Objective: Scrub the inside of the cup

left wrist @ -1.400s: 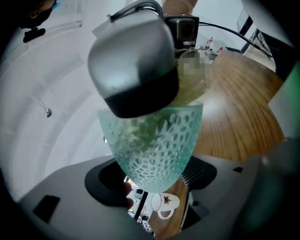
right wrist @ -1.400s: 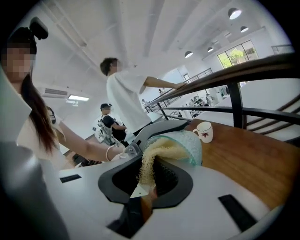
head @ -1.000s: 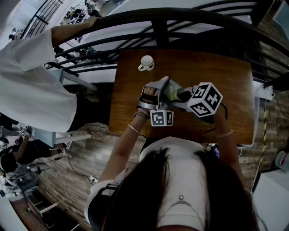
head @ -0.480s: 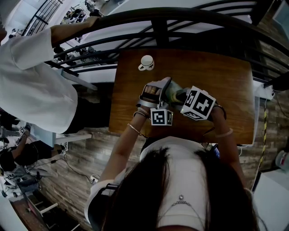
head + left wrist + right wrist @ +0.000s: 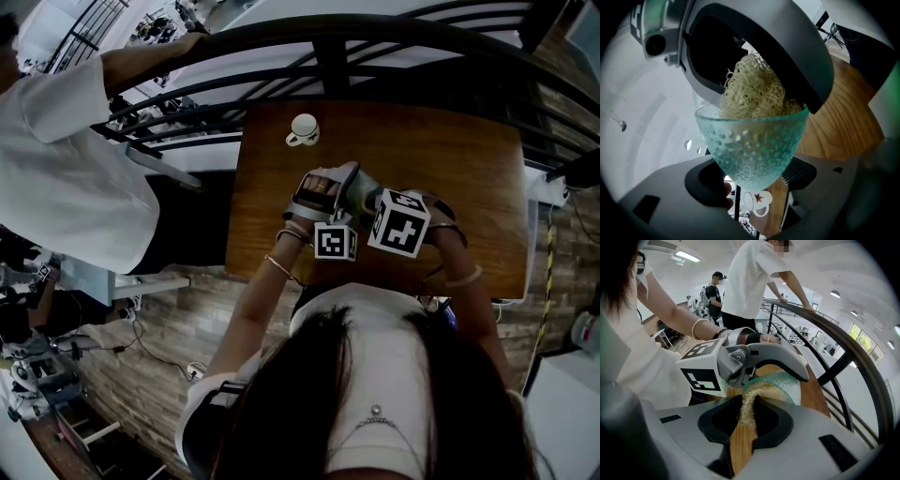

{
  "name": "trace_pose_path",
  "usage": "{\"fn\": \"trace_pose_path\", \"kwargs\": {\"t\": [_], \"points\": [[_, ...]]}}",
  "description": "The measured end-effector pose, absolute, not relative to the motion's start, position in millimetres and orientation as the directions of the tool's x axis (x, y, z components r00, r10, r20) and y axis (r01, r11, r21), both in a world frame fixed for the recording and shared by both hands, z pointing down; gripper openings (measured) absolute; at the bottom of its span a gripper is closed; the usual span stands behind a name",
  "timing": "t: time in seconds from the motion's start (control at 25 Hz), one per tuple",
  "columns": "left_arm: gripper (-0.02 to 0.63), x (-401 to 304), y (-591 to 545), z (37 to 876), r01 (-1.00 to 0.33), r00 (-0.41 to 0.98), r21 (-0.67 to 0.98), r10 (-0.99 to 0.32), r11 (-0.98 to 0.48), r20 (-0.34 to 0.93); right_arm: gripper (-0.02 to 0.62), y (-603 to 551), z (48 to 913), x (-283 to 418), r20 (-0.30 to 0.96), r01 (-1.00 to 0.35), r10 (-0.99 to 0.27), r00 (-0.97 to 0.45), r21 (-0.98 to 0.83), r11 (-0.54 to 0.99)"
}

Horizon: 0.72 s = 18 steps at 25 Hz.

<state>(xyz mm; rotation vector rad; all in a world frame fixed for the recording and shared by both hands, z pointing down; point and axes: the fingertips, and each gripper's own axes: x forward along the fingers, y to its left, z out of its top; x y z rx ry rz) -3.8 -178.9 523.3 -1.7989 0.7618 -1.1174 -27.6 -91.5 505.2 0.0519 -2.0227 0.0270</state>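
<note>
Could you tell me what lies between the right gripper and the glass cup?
A pale fibrous scrubber, pinched by the right gripper, reaches into the cup; right gripper view.

all views: strong fisheye bending, dark vignette at corners. head view: dim; table (image 5: 469, 187) dark, bright daylight beyond the railing (image 5: 328, 37). left gripper view: backlit cup (image 5: 754, 140) glows; near housing soft. right gripper view: bright ceiling lamp (image 5: 686, 256); scrubber (image 5: 749, 408) fibres sharp, foreground soft.

Office-lab mezzanine: black railing (image 5: 394, 31), workstations (image 5: 155, 30) below
</note>
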Motion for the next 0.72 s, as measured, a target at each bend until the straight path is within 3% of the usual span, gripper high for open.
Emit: {"fn": "trace_pose_path", "kwargs": {"t": [0.24, 0.72], "points": [[0.347, -1, -178, 531, -0.007, 0.409, -0.893, -0.816, -0.450, 0.408, 0.080, -92, 514, -23, 0.913, -0.036, -0.042, -0.407, 0.030, 0.999], [0.347, -6, -180, 521, -0.045, 0.399, -0.890, -0.825, -0.454, 0.400, 0.080, -96, 505, -27, 0.844, -0.099, 0.011, -0.536, -0.076, 0.992]]}}
